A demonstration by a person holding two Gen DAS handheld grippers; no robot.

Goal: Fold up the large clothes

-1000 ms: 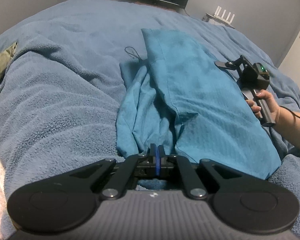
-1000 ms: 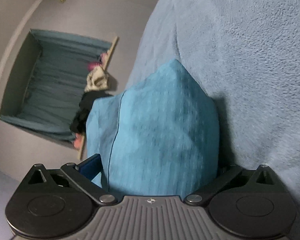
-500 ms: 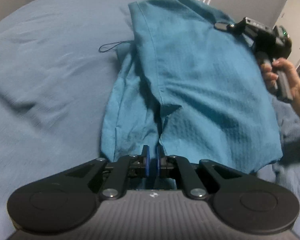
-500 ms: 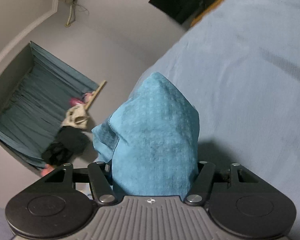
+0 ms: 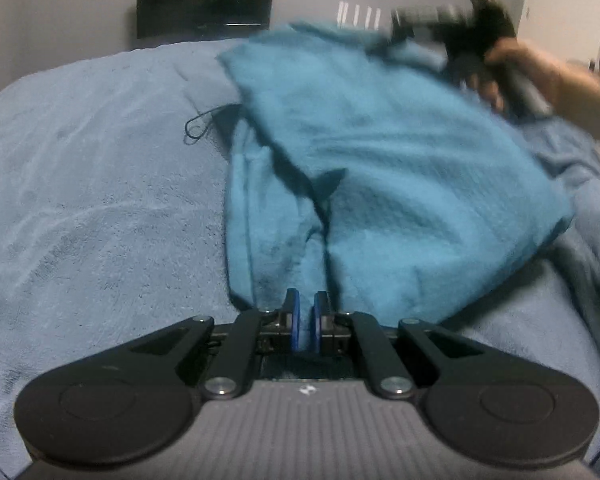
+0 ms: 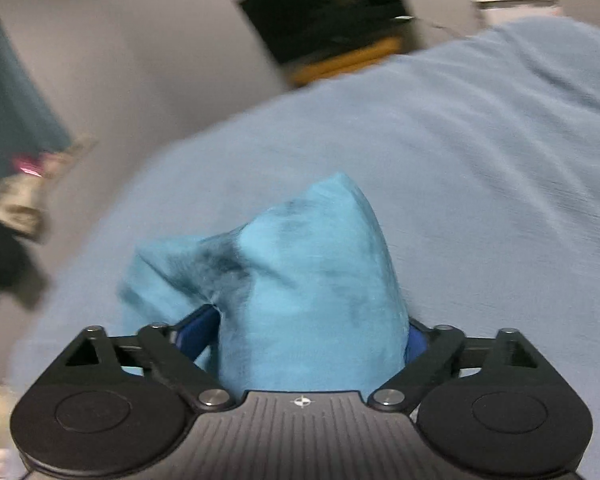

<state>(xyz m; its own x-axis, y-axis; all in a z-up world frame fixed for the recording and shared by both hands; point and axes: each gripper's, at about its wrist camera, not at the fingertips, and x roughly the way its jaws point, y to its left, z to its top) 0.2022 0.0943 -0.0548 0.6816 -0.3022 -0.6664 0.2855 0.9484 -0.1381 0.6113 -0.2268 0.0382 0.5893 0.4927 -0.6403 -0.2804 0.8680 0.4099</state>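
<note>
On the light blue fleece blanket [image 5: 100,208] covering the bed, a teal waffle-knit garment [image 5: 400,168] lies bunched, its near hem pinched between the narrow blue pads of the left gripper [image 5: 305,312]. Toward the far right edge, the right gripper [image 6: 300,344] clamps a raised fold of it.
</note>
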